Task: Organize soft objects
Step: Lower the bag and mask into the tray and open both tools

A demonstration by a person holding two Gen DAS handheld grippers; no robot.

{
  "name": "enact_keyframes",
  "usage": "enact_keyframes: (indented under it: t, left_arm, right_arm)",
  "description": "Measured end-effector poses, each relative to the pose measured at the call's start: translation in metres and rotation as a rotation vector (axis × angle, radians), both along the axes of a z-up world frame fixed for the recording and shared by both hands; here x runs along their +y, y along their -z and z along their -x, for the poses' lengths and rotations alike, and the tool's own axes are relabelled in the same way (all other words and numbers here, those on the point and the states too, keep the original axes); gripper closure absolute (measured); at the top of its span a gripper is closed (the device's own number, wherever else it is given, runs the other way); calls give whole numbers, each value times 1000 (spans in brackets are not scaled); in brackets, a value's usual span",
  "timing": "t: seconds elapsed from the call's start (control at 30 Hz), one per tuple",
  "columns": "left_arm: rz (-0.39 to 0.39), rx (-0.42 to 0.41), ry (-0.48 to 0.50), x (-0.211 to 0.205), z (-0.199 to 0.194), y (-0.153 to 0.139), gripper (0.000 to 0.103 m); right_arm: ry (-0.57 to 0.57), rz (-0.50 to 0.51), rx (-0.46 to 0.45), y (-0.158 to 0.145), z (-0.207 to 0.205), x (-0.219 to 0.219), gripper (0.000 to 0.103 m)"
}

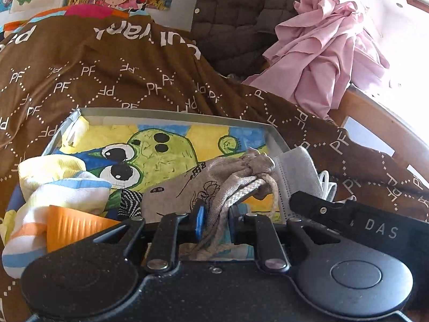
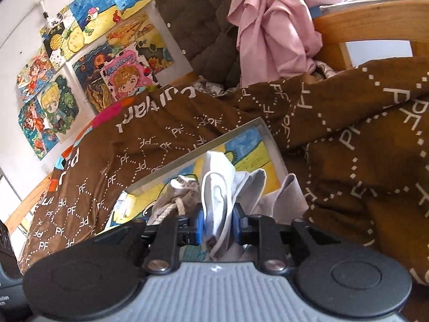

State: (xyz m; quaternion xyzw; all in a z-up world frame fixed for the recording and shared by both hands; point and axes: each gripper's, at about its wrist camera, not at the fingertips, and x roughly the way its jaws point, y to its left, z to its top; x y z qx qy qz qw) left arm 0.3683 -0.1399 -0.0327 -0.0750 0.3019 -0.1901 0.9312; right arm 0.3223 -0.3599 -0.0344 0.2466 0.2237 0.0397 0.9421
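Over the tray (image 1: 171, 112), my left gripper (image 1: 214, 220) pinches the drawstring pouch (image 1: 214, 179) and my right gripper (image 2: 215, 228) clamps a face mask (image 2: 217, 201); either soft, loosely bunched piece could slip out beside it.

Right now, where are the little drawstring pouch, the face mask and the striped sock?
Drawstring pouch (image 1: 214, 177): left wrist view, on its grey cloth body.
Face mask (image 2: 217, 201): right wrist view, on its white panel.
Striped sock (image 1: 67, 190): left wrist view, on its middle.

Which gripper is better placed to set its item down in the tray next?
Probably the left gripper: its jaws hold the grey drawstring pouch already over the tray floor. The right gripper holds the face mask nearer the tray's right wall.
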Motion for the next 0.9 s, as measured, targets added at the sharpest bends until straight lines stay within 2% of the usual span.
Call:
enact_keyframes:
  t: [0.1,0.17,0.27,0.33,0.47,0.53,0.6,0.73,0.9]
  left_arm:
    - [45,7,-28,8,3,-3,66]
    - [67,-6,-43,13,7,-7,59]
    - [69,-29,-84,18,13,-16,43]
    - [79,-42,-101,23,18,-24,39]
    - [69,-83,-128,29,34,-44,22]
    - [62,-102,-131,31,42,-55,17]
    - [59,-109,-138,34,52,-66,6]
    - [78,-123,-161,42,76,-91,1]
    - [70,-175,-185,50,119,-120,1]
  right_arm:
    - [4,-2,-3,-5,4,-2,75]
    - [-1,-2,-7,-8,6,-3,64]
    - [-5,-4,-12,-12,10,-3,53]
    - [-6,-8,-18,-16,14,-4,47]
    - [1,1,-42,-30,26,-6,32]
    - [10,2,-60,-40,36,-8,28]
    - [25,1,-78,-49,47,-11,22]
    - [34,13,-116,-69,75,-14,14]
    - [33,71,-152,-91,119,-9,0]
